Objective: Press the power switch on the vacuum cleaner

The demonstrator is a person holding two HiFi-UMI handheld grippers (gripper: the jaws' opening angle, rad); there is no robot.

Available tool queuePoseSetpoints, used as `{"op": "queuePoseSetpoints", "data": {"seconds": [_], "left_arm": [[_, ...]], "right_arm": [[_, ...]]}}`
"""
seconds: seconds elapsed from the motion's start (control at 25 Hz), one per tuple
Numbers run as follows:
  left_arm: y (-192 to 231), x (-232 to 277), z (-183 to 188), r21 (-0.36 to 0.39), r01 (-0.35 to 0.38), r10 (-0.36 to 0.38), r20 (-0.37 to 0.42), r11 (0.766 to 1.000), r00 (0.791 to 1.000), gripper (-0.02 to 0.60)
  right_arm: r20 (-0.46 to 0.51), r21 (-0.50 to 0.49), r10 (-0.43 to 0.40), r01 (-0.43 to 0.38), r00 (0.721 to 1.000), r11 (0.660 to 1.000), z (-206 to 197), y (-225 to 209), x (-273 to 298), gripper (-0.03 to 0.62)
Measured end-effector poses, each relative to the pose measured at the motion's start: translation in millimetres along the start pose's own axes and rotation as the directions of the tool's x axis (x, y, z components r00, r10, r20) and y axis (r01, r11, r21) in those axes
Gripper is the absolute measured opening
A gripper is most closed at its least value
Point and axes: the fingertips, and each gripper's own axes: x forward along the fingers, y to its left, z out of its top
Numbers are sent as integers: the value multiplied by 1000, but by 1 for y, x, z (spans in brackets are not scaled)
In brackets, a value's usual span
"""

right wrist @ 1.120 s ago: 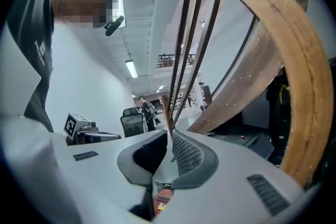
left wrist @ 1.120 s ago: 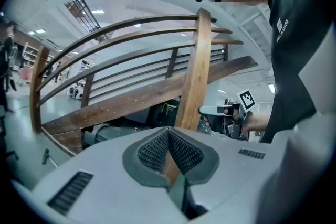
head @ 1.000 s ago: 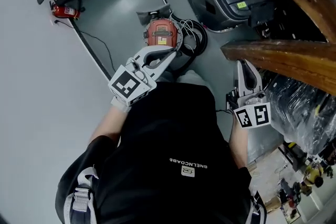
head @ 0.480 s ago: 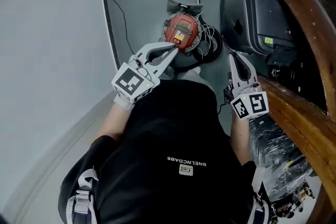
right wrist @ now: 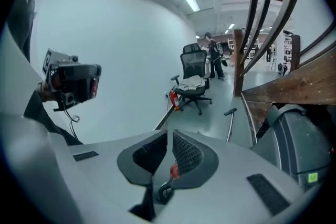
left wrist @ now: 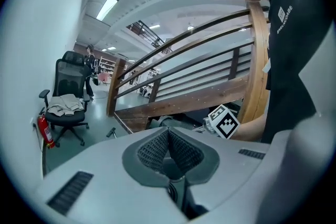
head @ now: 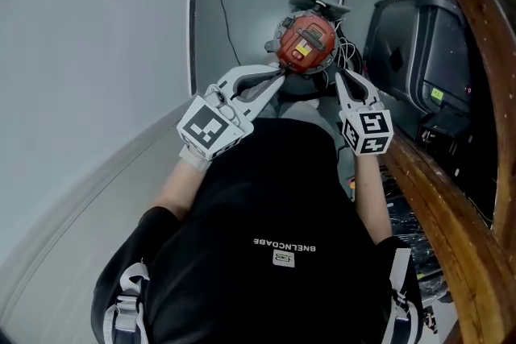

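Red hard-plastic dome of the canister vacuum cleaner (head: 305,43) sits on the grey floor (head: 250,12) just ahead of the jaw tips, between the 2 grippers. Left gripper (head: 276,75) and right gripper (head: 338,77) each have jaws pinched together on nothing. Shell looks stiff and slick and probably rolls if shoved, so I'd poke straight down with 1 closed tip. Switch is too small to pick out.

The left forearm (head: 173,185) and the right forearm (head: 369,197) both reach forward from the body, each hand holding its gripper pointed ahead and down. The left gripper (head: 277,75) has its jaws closed together, with nothing between them, and its tip is turned toward the right side. The right gripper (head: 339,77) also has its jaws pressed together and empty, with its tip near the left one but apart from it.
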Motion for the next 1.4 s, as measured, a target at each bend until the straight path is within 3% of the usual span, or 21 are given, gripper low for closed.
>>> {"op": "queuePoseSetpoints", "data": {"seconds": [0.28, 0.6, 0.84, 1.24, 1.4], "left_arm": [[36, -12, -23, -31, -14, 15, 22, 999, 1000, 15], [68, -6, -52, -69, -8, 6, -36, 998, 999, 15], [81, -2, -74, -89, -29, 29, -5, 996, 1000, 15], [95, 6, -135, -137, -57, 54, -22, 989, 998, 15], [95, 8, -158, -152, -67, 63, -31, 986, 998, 15]], "right_arm": [[-204, -68, -10, -4, 979, 998, -63, 1, 93, 51], [-360, -50, 4, -23, 933, 998, -134, -8, 179, 51], [-433, -127, -28, -30, 901, 991, -186, -19, 226, 51], [-526, -145, -19, -68, 850, 987, -281, -33, 298, 38], [-578, -139, -22, -72, 816, 988, -311, -33, 314, 35]]}}
